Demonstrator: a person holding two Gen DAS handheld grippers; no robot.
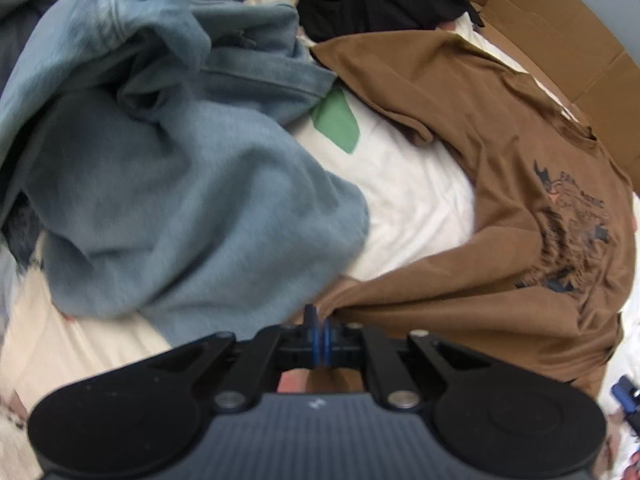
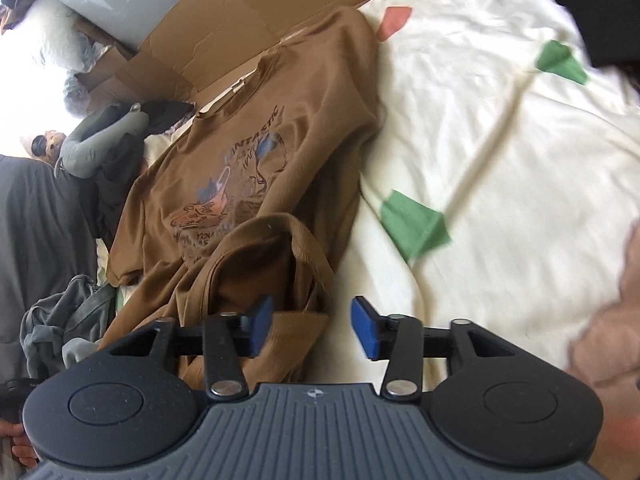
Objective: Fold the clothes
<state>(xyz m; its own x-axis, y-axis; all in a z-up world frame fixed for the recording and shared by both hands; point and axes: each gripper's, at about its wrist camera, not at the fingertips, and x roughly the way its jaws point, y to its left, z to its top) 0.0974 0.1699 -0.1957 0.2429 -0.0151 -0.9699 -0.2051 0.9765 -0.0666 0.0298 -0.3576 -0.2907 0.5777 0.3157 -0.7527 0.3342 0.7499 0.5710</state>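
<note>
Two tongs | left tongs (image 1: 319,330) clenched on brown T-shirt (image 1: 500,216) | right tongs (image 2: 312,330) released

Lighting: soft, even daylight over my work surface; no hard shadows, only shallow grey creases in the white sheet (image 2: 500,128).
Glare: upper left of my right wrist view blown out to plain white around the pillows (image 2: 48,36).
Blur: motion smear on the blue-grey garment (image 1: 168,184) in my left view; green patches (image 2: 414,222) streaked in my right.
Sharpness: my own black linkages crisp; the brown T-shirt (image 1: 520,208) print readable only in part.
Distortion: strong fisheye bowing; the cardboard (image 1: 560,32) curves at the rim; dark vignette in the corners.
</note>
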